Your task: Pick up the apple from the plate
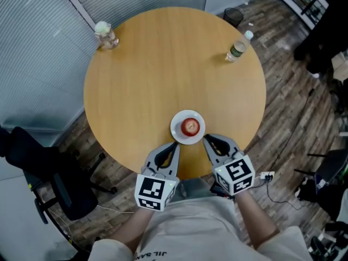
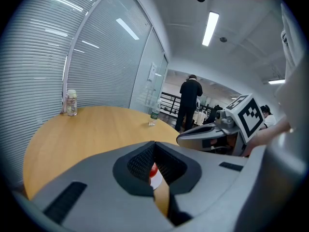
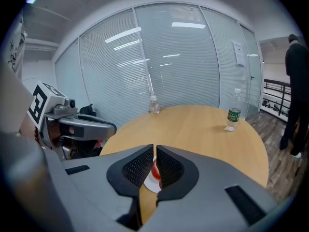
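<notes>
A red apple (image 1: 190, 126) sits on a small white plate (image 1: 180, 134) near the front edge of a round wooden table (image 1: 163, 69). My left gripper (image 1: 175, 144) is shut and empty, its tips just left of the plate at the table edge. The right gripper (image 1: 206, 139) is shut and empty too, just right of the plate. In the left gripper view the apple (image 2: 153, 169) and plate (image 2: 157, 180) peek out below the closed left gripper (image 2: 154, 144). The right gripper view shows the apple (image 3: 155, 170) behind the closed right gripper (image 3: 155, 149).
A plastic water bottle (image 1: 238, 47) stands at the table's far right edge. A clear jar (image 1: 106, 35) stands at the far left. A black office chair (image 1: 49, 173) is left of the table. Someone stands beyond the table (image 2: 189, 103). Glass walls with blinds enclose the room.
</notes>
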`<action>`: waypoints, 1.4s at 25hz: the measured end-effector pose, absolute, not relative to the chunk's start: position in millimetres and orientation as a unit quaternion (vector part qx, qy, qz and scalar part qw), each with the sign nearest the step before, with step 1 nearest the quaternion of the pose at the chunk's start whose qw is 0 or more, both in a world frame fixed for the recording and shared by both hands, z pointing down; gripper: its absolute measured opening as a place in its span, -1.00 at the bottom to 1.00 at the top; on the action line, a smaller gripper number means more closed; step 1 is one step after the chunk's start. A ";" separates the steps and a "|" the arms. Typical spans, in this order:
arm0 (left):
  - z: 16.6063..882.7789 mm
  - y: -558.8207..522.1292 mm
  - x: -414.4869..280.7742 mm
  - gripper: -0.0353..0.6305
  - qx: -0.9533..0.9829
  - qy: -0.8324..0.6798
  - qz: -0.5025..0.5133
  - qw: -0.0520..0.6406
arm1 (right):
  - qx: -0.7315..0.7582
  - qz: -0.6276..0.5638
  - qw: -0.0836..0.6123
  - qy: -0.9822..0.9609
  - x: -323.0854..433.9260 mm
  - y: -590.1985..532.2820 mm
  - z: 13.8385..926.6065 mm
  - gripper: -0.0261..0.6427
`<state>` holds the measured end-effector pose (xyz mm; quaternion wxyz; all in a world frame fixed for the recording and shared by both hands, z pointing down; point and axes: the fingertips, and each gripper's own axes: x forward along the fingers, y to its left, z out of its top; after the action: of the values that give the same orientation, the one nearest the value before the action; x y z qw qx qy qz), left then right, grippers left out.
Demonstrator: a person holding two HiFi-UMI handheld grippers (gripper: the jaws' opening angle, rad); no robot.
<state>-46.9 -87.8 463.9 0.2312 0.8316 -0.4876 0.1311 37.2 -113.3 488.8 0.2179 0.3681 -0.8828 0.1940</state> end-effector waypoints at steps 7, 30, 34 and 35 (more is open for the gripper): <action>470.5 -94.6 -45.6 -0.89 0.830 -0.489 0.133 0.233 | 0.370 0.194 0.236 -0.877 36.5 -119.3 505.2 -0.80; 490.3 -101.4 -51.1 -0.89 0.819 -0.492 0.140 0.261 | 0.305 0.194 0.321 -0.875 8.7 -130.7 582.5 0.00; 495.9 -101.0 -52.2 -0.89 0.815 -0.492 0.144 0.269 | 0.305 0.189 0.338 -0.870 7.6 -134.6 598.1 0.10; 497.3 -101.2 -53.1 -0.89 0.815 -0.493 0.144 0.269 | 0.305 0.188 0.343 -0.869 6.9 -135.3 601.5 0.12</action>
<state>-53.1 -101.2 497.3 0.2689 0.8145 -0.4934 0.1442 6.9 -135.3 601.5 0.3426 0.3051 -0.8686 0.1875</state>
